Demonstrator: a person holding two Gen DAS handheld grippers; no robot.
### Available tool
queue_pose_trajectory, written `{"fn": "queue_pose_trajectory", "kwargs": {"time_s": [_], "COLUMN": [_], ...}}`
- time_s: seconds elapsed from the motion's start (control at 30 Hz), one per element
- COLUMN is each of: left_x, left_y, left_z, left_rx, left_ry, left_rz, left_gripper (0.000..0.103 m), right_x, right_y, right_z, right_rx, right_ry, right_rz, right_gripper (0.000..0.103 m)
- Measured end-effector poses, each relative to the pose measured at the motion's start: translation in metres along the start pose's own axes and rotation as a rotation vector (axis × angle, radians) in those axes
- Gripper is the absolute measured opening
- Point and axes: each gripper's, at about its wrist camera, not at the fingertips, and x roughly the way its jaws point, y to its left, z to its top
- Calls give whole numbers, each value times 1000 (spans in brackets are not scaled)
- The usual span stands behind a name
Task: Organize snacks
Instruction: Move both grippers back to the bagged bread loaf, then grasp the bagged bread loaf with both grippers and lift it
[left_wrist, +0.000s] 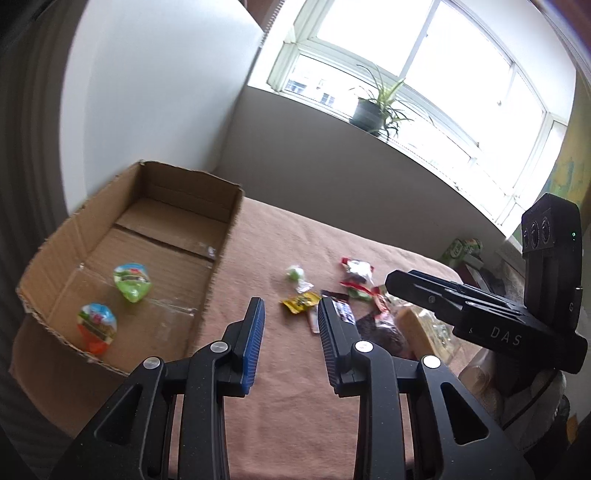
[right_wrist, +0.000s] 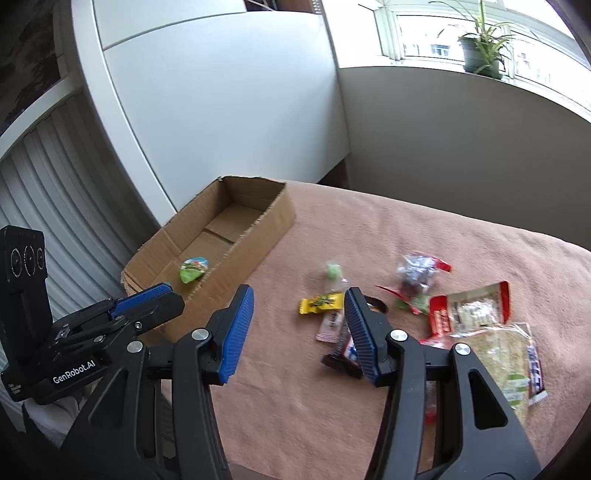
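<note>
An open cardboard box (left_wrist: 221, 236) sits at the left of the pink-brown cloth (left_wrist: 280, 406). In it lie a green jelly cup (left_wrist: 132, 281) and an orange jelly cup (left_wrist: 96, 326). Loose snacks lie to its right: a yellow packet (left_wrist: 300, 303), a small green candy (left_wrist: 294, 274), red-edged wrappers (left_wrist: 356, 273). My left gripper (left_wrist: 291, 306) is open and empty above the cloth beside the box. My right gripper (right_wrist: 299, 295) is open and empty above the yellow packet (right_wrist: 320, 302). The box (right_wrist: 258, 240) and green cup (right_wrist: 194, 268) also show in the right wrist view.
A clear bag of crackers (right_wrist: 498, 354) and a red-white packet (right_wrist: 476, 310) lie at the right. The right gripper's body (left_wrist: 491, 314) hangs over the snack pile. A potted plant (left_wrist: 373, 110) stands on the windowsill. A white cabinet (right_wrist: 221, 110) stands behind the box.
</note>
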Motion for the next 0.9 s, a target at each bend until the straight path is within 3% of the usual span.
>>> {"fn": "queue_pose_trajectory", "kwargs": {"time_s": [0.13,0.27,0.53,0.73,0.9], "left_x": [17,33,68,96,109], "left_y": [-23,-48,-100,-134,-146], "left_z": [-7,-15,-31,-43,-47], "left_rx": [29,45,91,109,126], "left_ry": [48,89,185,261,298], "left_rz": [-53,-108,-213,-271,-276], "left_gripper": [29,44,44,44,44], "right_x": [-17,-31,-44,-36,-30], "right_y": [-36,-77,-151,-180,-186], "right_z": [-11,-25,-50,-67,-71], "right_rx": [30,74,190,282,310], "right_ry": [5,19,62,107,118], "right_rz": [-62,-127,-199,-134,-107], "right_gripper": [63,65,65,65,65]}}
